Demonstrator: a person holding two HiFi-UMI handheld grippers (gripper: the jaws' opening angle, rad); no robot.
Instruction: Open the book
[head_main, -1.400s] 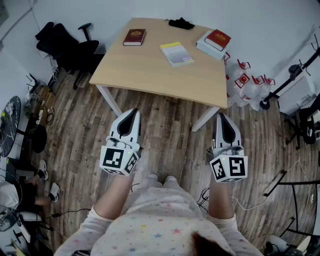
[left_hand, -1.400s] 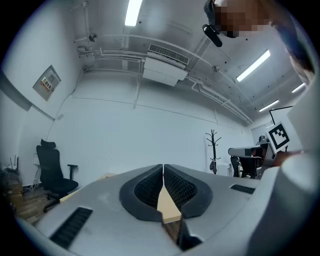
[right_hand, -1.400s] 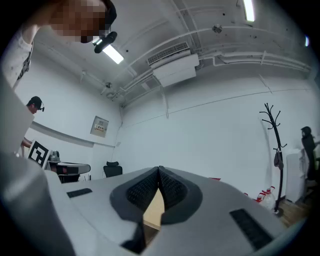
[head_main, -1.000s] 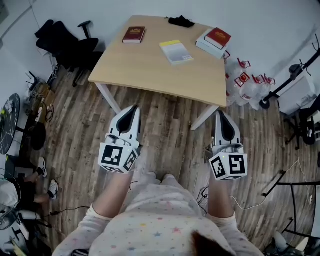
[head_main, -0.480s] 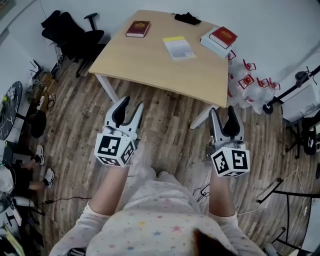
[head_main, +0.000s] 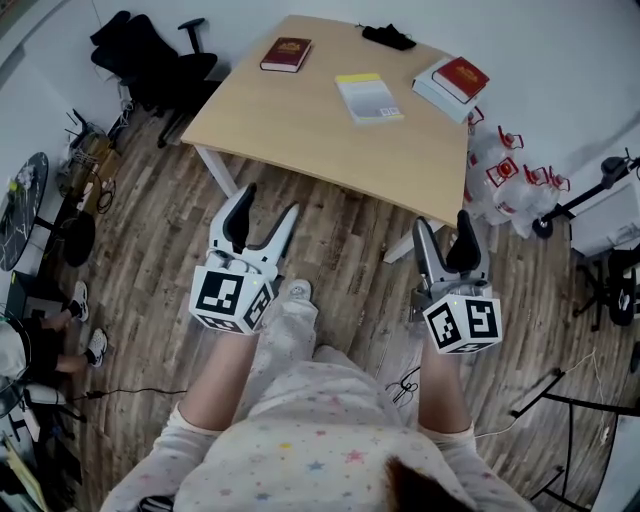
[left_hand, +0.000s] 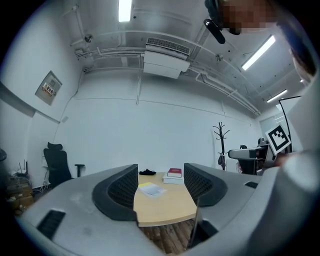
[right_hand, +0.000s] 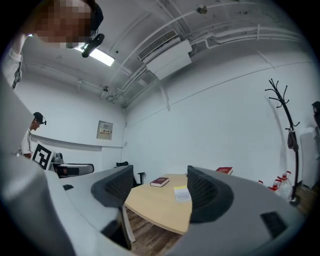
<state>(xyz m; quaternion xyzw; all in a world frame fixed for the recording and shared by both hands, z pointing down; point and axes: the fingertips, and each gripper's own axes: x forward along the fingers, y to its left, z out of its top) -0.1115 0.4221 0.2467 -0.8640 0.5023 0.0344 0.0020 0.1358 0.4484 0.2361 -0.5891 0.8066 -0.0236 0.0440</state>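
Every book is well ahead of the grippers, on the far half of the table (head_main: 300, 135), while both grippers hang over the wooden floor (head_main: 350, 250), short of the table's near edge. A dark red book (head_main: 286, 54) lies at the far left. A yellow-topped booklet (head_main: 369, 98) lies near the middle. A red book (head_main: 461, 79) rests on a white book (head_main: 436, 98) at the far right corner. All of them are closed and flat, with their long axes running roughly near to far. The task sentence does not say which one is meant. The left gripper (head_main: 268, 207) has just been opening and its jaws now stand wide with nothing between them. The right gripper (head_main: 441, 224) also has its jaws apart and empty. Judging by position, the left gripper is nearer the dark red book and the right gripper nearer the stacked red one, with the booklet about midway between them. Either way, the coming move looks like a long reach forward across the table before any cover can be caught.
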